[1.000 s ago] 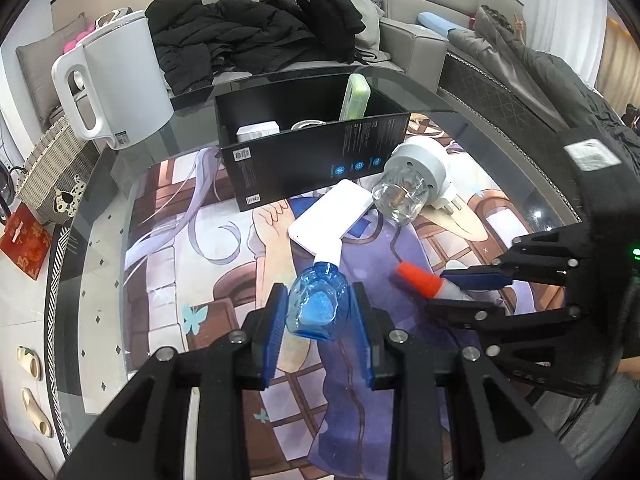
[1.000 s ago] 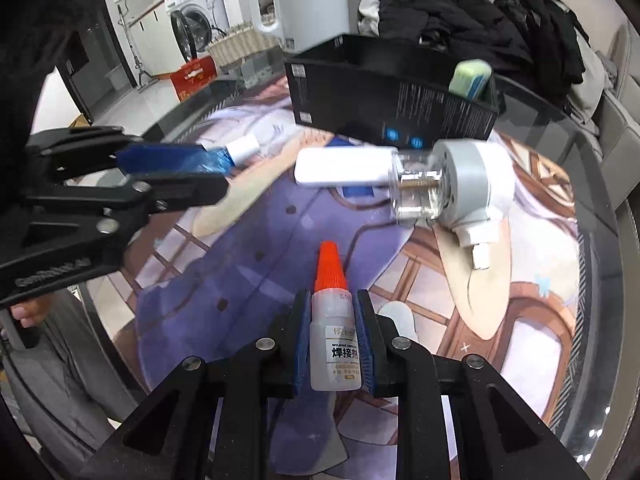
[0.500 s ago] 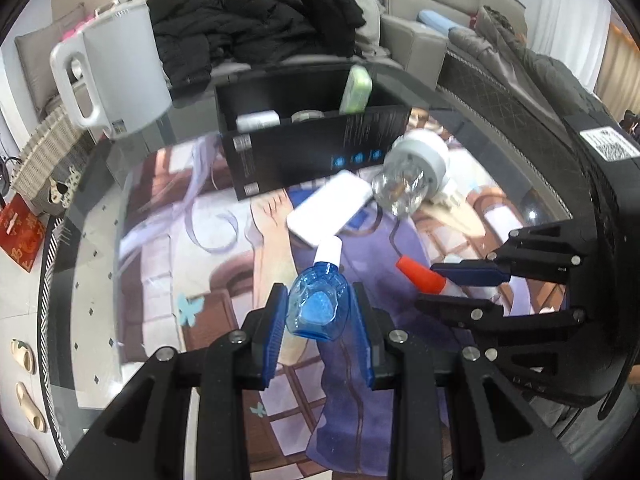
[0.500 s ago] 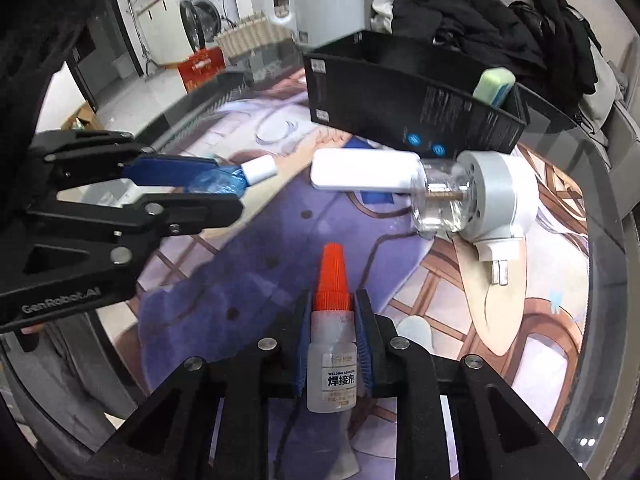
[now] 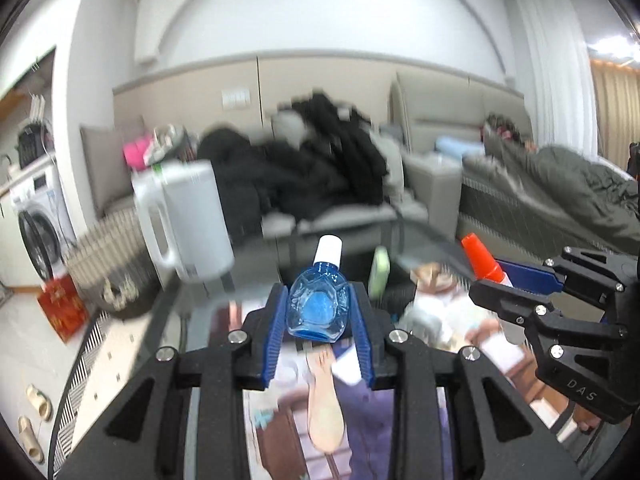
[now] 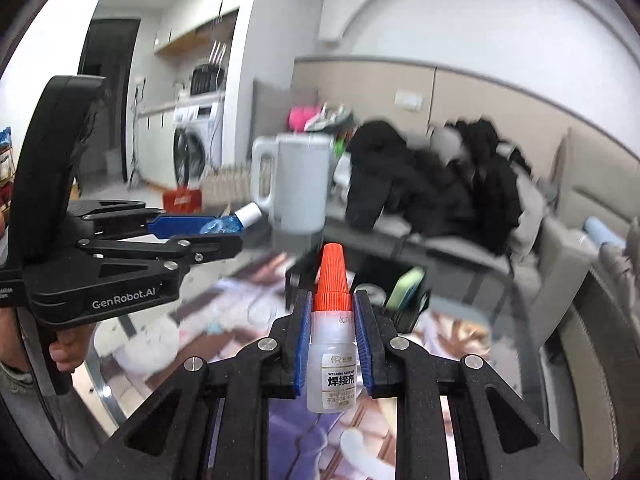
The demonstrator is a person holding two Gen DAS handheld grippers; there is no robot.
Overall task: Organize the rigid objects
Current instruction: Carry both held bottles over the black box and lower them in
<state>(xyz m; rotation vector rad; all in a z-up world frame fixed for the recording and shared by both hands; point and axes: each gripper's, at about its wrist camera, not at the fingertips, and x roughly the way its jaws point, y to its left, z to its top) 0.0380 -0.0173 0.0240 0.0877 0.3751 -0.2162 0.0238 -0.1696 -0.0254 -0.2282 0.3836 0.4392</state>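
Note:
My left gripper (image 5: pixel 318 312) is shut on a small blue bottle (image 5: pixel 317 308) with a white cap, held up above the glass table. My right gripper (image 6: pixel 332 328) is shut on a white glue bottle (image 6: pixel 331 354) with an orange cap, also lifted. Each gripper shows in the other's view: the right gripper (image 5: pixel 516 280) at the right edge with the orange cap (image 5: pixel 478 256) sticking out, the left gripper (image 6: pixel 200 232) at the left with the blue bottle (image 6: pixel 224 224). The black box (image 6: pixel 384 276) with a green item (image 6: pixel 406 286) inside lies ahead and below, blurred.
A white kettle (image 5: pixel 184 220) stands at the table's far left. A sofa piled with dark clothes (image 5: pixel 312 176) sits behind the table. A white flat item (image 5: pixel 348 368) and other blurred objects lie on the printed mat (image 5: pixel 360 432). A hand (image 6: pixel 68 348) holds the left gripper's handle.
Both grippers have risen and tilted upward with their bottles still held; the table has dropped low in both views and the wall and sofa now fill them.

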